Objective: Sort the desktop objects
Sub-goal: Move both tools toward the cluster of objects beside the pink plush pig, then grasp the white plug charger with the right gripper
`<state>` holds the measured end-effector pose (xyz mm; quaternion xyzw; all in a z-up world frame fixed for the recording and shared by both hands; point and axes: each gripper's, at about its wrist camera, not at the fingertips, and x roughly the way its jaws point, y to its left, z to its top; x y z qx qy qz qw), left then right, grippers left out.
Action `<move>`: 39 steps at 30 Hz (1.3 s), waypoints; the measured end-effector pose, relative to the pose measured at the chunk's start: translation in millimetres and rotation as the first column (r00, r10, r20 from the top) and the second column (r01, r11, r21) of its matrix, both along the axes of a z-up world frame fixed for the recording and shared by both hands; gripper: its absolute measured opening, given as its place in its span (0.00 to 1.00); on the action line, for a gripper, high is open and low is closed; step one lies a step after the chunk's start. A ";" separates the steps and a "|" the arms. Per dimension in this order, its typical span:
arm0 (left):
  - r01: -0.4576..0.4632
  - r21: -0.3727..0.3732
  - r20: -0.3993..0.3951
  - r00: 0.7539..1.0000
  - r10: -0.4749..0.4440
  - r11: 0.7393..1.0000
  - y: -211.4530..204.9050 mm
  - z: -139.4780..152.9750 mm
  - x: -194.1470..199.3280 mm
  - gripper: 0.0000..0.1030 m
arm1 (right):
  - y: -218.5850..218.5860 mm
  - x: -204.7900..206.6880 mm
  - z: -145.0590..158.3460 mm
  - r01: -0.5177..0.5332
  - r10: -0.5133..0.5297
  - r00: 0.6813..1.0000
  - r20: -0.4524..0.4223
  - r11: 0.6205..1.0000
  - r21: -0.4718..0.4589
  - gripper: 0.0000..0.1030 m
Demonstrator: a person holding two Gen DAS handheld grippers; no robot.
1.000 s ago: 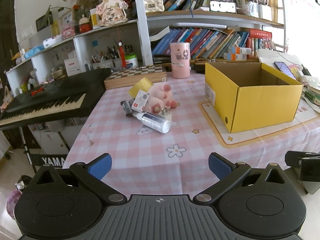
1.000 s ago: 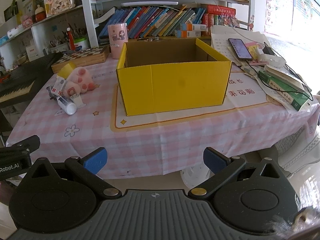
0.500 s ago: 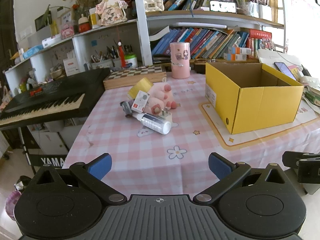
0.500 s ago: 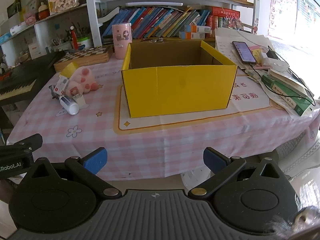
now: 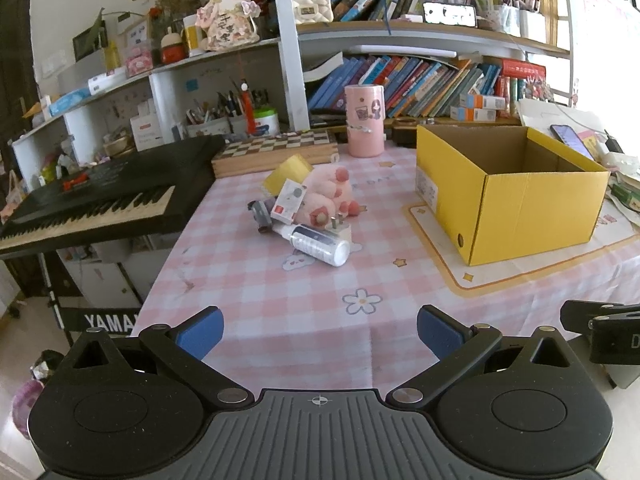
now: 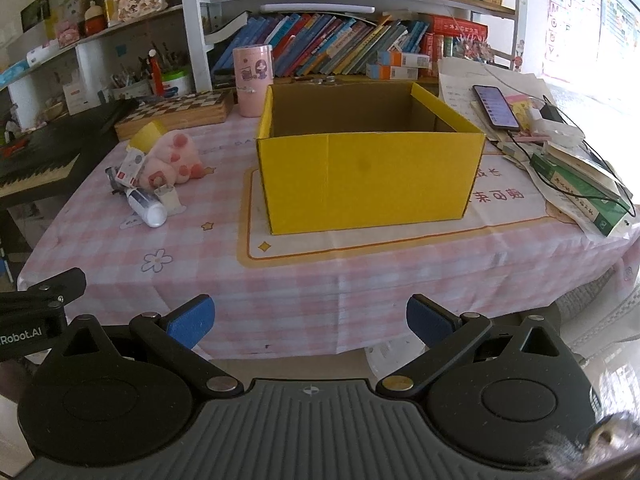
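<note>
A pile of small objects lies on the pink checked tablecloth (image 5: 280, 300): a pink plush toy (image 5: 326, 192), a white bottle on its side (image 5: 318, 244), a white and red small box (image 5: 289, 203), a yellow block (image 5: 288, 170), a white plug (image 5: 340, 230) and a grey item (image 5: 260, 214). The pile also shows in the right wrist view, with the plush toy (image 6: 170, 158) and bottle (image 6: 146, 208). An open, empty yellow cardboard box (image 5: 508, 192) (image 6: 368, 160) stands to the right. My left gripper (image 5: 320, 330) is open and empty, short of the pile. My right gripper (image 6: 310, 318) is open and empty, before the table edge.
A black keyboard (image 5: 100, 200) stands left of the table. A chessboard box (image 5: 276, 152) and a pink cylinder (image 5: 365, 120) sit at the back. A phone (image 6: 496, 106), cables and books (image 6: 580, 188) lie right of the box. Bookshelves fill the background.
Both grippers have moved slightly forward toward the table. The objects have not moved, and both grippers stay open.
</note>
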<state>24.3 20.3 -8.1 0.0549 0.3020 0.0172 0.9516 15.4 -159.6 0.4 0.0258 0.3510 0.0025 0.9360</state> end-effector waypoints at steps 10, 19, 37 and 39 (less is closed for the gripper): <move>-0.017 -0.012 0.003 1.000 0.017 1.000 20.0 -0.5 -9.1 1.00 | 20.5 1.0 1.6 -0.079 0.079 0.997 0.002 0.997 0.026 1.00; -0.072 -0.009 -0.001 0.997 0.072 0.997 39.9 1.5 -14.0 1.00 | 49.3 7.2 5.9 -0.171 0.171 0.985 0.011 0.985 0.015 0.99; -0.131 -0.014 -0.022 0.991 0.131 0.991 57.2 -2.6 10.4 1.00 | 77.9 47.5 2.3 -0.282 0.282 0.959 -0.001 0.959 -0.004 0.93; -0.140 -0.022 -0.029 0.990 0.139 0.990 59.8 -4.0 17.4 1.00 | 80.1 56.9 1.0 -0.293 0.293 0.956 -0.009 0.956 -0.004 0.91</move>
